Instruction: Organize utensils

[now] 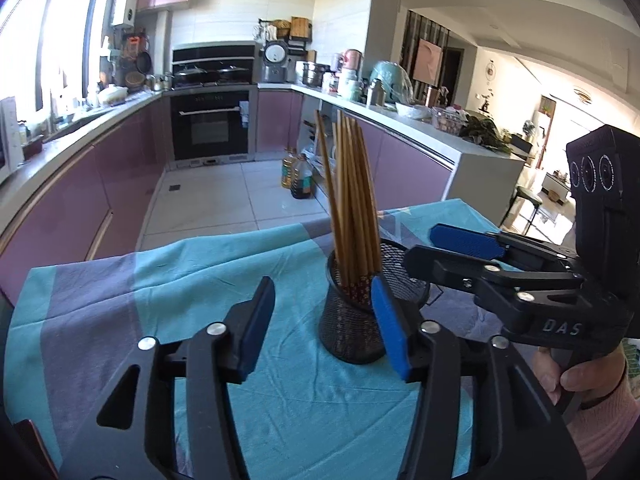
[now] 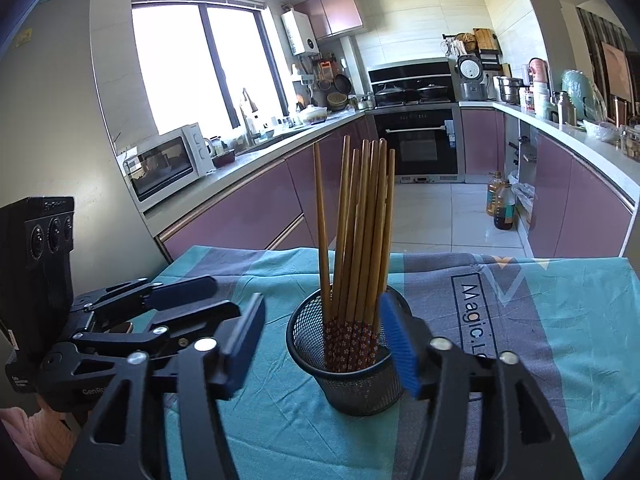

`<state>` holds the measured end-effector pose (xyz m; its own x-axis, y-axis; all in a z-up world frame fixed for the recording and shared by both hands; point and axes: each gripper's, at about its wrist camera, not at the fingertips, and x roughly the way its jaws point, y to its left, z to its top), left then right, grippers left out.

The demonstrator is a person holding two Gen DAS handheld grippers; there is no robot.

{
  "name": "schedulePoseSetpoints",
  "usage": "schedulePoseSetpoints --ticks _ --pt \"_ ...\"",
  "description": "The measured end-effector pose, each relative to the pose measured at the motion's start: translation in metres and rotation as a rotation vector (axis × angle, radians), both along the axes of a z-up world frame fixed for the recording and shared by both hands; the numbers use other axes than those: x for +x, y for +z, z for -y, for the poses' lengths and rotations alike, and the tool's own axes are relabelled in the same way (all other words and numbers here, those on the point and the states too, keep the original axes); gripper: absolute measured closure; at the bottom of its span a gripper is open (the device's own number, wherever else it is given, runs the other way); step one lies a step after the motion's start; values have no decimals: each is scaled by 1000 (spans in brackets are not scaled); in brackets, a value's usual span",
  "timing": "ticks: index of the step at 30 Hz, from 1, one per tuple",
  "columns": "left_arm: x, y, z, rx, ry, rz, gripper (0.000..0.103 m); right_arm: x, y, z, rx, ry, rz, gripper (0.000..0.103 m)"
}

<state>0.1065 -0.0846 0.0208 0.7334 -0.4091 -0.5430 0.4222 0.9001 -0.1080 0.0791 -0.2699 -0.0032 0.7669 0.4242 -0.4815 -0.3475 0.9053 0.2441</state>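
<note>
both grippers, left gripper and right gripper, jaws spread, empty. chopsticks in mesh holder: light, stiff, smooth, likely slippery; pinch mid-shaft above rim.

A teal and grey cloth covers the worktop; beyond it stand a white microwave, black oven and oil bottles on the floor

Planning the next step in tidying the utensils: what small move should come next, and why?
Probably draw both tongs back from the mesh cup. The chopsticks all stand inside it, the left tongs and right tongs are open and empty, and no utensil shows loose on the cloth.
</note>
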Motion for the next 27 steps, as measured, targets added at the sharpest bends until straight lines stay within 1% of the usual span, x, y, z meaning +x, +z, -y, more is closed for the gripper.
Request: schedulePoseSetpoints --ticks 2,3,4,5,7,9,10,11,13,14,24,27 --pt "-5 1 -7 7 31 23 37 -5 -1 1 1 -14 15 36" --pt "-9 0 -9 11 42 34 35 -6 -1 2 1 -19 22 34" --pt "-13 -1 -13 14 58 47 33 -9 -2 2 -1 -27 31 26" --pt "-16 -2 -17 16 74 57 27 -12 -2 2 -6 -38 43 22" --pt "-21 -4 -25 10 98 72 22 -18 -4 0 -28 -49 64 19" --pt "-28 -7 -31 9 123 88 18 -22 -6 -3 -45 -60 81 14" --pt "-33 -9 -36 7 136 95 13 -23 -7 -5 -56 -66 89 9" --pt "-36 -9 -39 4 153 105 10 -26 -8 -7 -68 -73 102 7" --pt "-40 -9 -40 5 176 121 8 -30 -9 -8 -76 -81 124 7" --pt "-41 -9 -42 3 185 125 6 -33 -9 -8 -73 -82 135 7" --pt "-68 -12 -68 -26 278 189 6 -49 -11 -14 -88 -115 187 7" --pt "-72 -11 -69 -24 305 198 6 -52 -12 -16 -94 -127 201 7"
